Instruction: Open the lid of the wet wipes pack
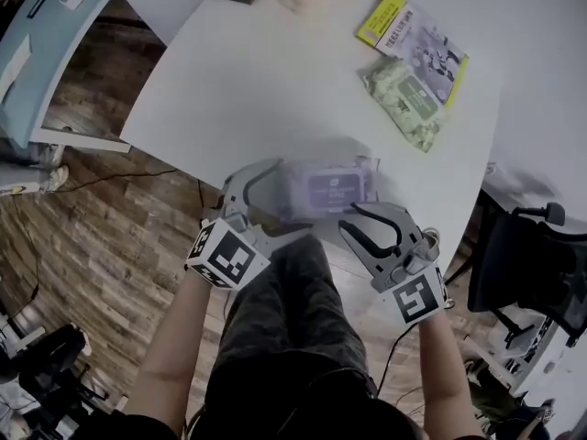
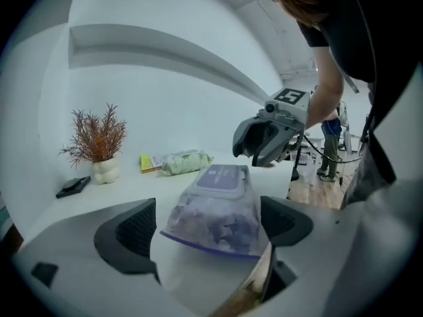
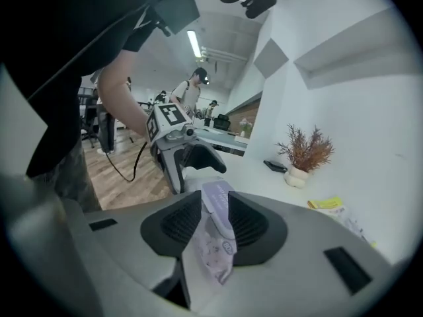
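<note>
A purple wet wipes pack (image 1: 328, 188) lies flat near the front edge of the white table (image 1: 257, 81), its lid (image 2: 223, 178) facing up and closed. My left gripper (image 1: 280, 200) is at the pack's left end. In the left gripper view it (image 2: 211, 226) stands wide open, with the pack's end (image 2: 215, 220) between the pads and clear of both. My right gripper (image 1: 353, 223) is at the pack's right end. In the right gripper view its (image 3: 213, 220) jaws stand narrowly apart around the pack's thin end (image 3: 213, 243); I see no firm pinch.
A green wipes pack (image 1: 406, 102) and a yellow-edged packet (image 1: 417, 39) lie at the table's far right. A dried plant in a white vase (image 2: 98, 144) and a dark flat item (image 2: 73, 187) stand at the back. An office chair (image 1: 532, 264) is beside the table's right edge.
</note>
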`<state>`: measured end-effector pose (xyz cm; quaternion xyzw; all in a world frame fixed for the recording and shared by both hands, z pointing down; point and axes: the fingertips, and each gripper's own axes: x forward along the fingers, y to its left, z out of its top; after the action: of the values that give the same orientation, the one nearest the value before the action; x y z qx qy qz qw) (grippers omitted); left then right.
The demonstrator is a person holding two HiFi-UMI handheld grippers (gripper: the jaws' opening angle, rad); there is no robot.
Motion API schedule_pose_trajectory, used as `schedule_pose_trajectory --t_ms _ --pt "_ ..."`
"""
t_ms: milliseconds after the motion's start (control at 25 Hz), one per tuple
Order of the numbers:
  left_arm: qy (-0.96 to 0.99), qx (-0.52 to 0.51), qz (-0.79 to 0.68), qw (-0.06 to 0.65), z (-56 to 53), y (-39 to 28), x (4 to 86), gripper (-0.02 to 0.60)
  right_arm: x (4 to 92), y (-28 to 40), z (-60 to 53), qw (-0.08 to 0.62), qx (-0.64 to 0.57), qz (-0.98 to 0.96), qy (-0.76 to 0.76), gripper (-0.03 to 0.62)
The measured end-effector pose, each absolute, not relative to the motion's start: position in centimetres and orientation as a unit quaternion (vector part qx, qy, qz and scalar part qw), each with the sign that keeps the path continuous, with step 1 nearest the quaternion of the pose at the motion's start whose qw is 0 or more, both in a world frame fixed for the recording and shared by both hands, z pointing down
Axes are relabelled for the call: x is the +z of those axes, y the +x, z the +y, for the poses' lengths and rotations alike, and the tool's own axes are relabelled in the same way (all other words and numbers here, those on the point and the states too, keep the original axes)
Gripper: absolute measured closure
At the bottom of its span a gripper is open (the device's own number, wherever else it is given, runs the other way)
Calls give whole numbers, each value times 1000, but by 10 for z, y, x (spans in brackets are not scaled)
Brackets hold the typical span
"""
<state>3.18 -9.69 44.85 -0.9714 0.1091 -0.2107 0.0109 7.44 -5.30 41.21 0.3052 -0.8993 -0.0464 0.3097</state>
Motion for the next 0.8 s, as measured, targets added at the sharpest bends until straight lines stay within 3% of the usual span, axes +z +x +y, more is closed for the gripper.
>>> schedule_pose_trajectory --t_ms 800 --pt "-960 -273 56 39 -97 57 470 103 429 59 -64 313 -119 -915 226 479"
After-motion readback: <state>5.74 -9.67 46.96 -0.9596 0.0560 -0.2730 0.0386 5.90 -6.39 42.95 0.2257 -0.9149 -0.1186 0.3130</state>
